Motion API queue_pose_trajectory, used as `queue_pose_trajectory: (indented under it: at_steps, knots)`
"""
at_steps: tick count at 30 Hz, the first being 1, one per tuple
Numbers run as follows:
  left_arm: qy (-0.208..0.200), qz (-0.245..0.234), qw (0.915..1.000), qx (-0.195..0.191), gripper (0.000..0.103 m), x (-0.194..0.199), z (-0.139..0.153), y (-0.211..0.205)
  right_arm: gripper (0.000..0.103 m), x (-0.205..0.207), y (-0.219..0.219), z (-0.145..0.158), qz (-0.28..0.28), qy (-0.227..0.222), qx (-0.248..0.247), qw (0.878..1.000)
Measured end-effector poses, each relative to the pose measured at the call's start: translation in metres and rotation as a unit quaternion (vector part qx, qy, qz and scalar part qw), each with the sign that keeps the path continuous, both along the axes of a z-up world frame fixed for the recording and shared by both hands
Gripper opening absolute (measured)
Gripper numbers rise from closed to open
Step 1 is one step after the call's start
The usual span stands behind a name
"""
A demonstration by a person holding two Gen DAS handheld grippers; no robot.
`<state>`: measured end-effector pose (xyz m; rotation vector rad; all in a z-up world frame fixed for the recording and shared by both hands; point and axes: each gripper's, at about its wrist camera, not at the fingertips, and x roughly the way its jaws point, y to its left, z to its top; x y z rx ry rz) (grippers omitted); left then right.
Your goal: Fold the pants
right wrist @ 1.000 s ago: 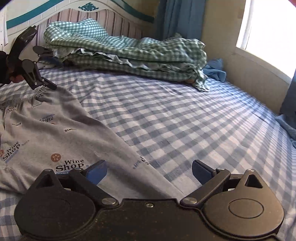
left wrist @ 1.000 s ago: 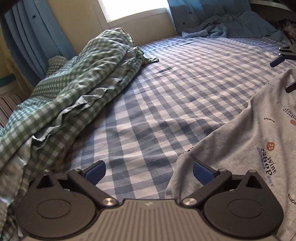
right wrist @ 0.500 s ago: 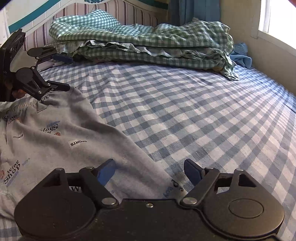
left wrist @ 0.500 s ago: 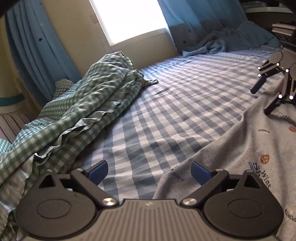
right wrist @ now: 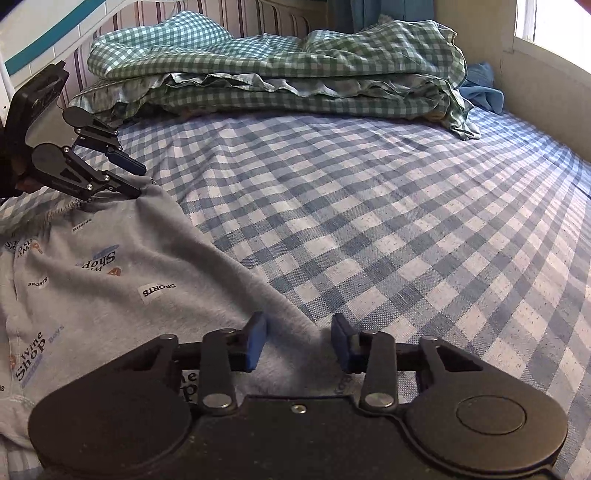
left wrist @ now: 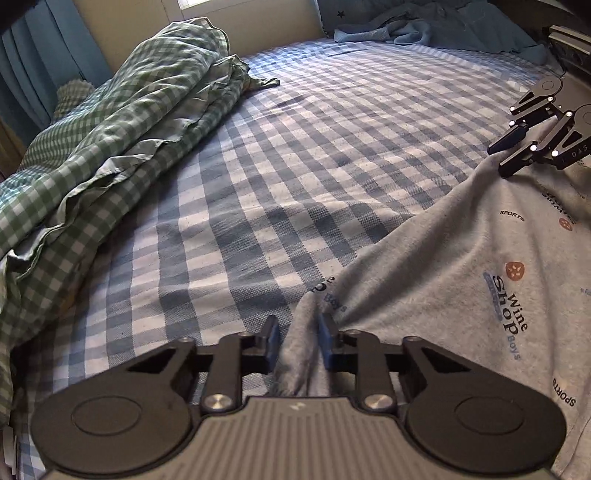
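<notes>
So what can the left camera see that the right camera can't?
Only the left camera shows the blue blanket heaped at the far end of the bed, and the left gripper pinching a fold of the pants, its jaws having just been closing. Only the right camera shows the striped headboard. Both show the grey pants, the checked sheet and the green quilt.

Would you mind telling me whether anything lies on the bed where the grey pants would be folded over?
Nothing visible does: the checked sheet beside the pants is bare. The green blanket lies further off by the headboard.
</notes>
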<state>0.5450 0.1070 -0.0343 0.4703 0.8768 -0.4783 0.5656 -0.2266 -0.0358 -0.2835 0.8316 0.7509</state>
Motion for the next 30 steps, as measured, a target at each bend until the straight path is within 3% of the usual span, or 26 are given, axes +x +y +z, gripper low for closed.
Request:
queue_pose_trajectory:
  at_steps: [2, 5, 11, 14, 18, 23, 26, 30]
  knots:
    - [-0.005, 0.001, 0.9999, 0.01, 0.004, -0.004, 0.001, -0.006, 0.018, -0.005, 0.004, 0.001, 0.006, -0.006, -0.006, 1.0]
    - [-0.031, 0.008, 0.999, 0.031, 0.002, -0.012, 0.003, -0.015, 0.007, -0.014, 0.011, 0.003, 0.008, -0.027, -0.029, 0.999]
    - [-0.127, -0.013, 0.989, 0.074, 0.001, -0.05, 0.019, -0.025, 0.003, -0.049, 0.016, 0.021, -0.014, -0.087, -0.043, 0.995]
    - [-0.183, -0.037, 0.9769, 0.103, 0.001, -0.077, 0.029, -0.031, 0.003, -0.076, 0.016, 0.037, -0.021, -0.122, -0.044, 0.991]
    - [-0.24, -0.04, 0.9649, 0.099, 0.001, -0.114, 0.05, -0.031, 0.002, -0.126, 0.018, 0.066, -0.025, -0.182, -0.064, 0.981]
    - [-0.331, -0.079, 0.9321, 0.125, 0.001, -0.176, 0.059, -0.029, 0.001, -0.199, 0.023, 0.094, -0.024, -0.254, -0.083, 0.963]
    - [-0.362, -0.104, 0.9167, 0.133, 0.001, -0.212, 0.058, -0.024, 0.001, -0.243, 0.026, 0.102, -0.026, -0.28, -0.087, 0.956]
    - [-0.382, -0.127, 0.905, 0.139, 0.001, -0.253, 0.053, -0.015, 0.001, -0.3, 0.028, 0.101, -0.028, -0.297, -0.082, 0.951]
